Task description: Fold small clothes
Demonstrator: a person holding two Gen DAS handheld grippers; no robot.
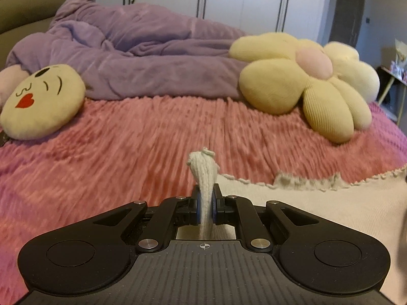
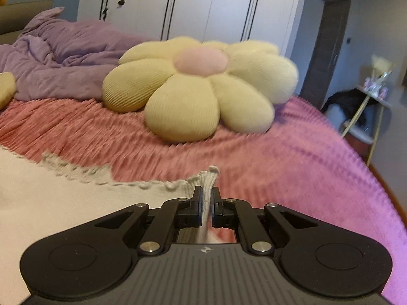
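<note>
A cream knitted garment (image 1: 318, 203) with a scalloped edge lies on the pink bedspread (image 1: 140, 139). My left gripper (image 1: 206, 195) is shut on one of its corners, and a tuft of the knit sticks up past the fingertips. The garment stretches off to the right in this view. In the right wrist view my right gripper (image 2: 207, 198) is shut on another corner of the same garment (image 2: 51, 203), which spreads to the left over the bedspread (image 2: 292, 152). Both views are slightly blurred.
A yellow flower cushion (image 1: 305, 81) lies at the back right and also shows in the right wrist view (image 2: 198, 86). A round face cushion (image 1: 43, 99) lies at the back left. A rumpled purple duvet (image 1: 142, 58) is behind. The bed's right edge (image 2: 381, 178) drops to the floor.
</note>
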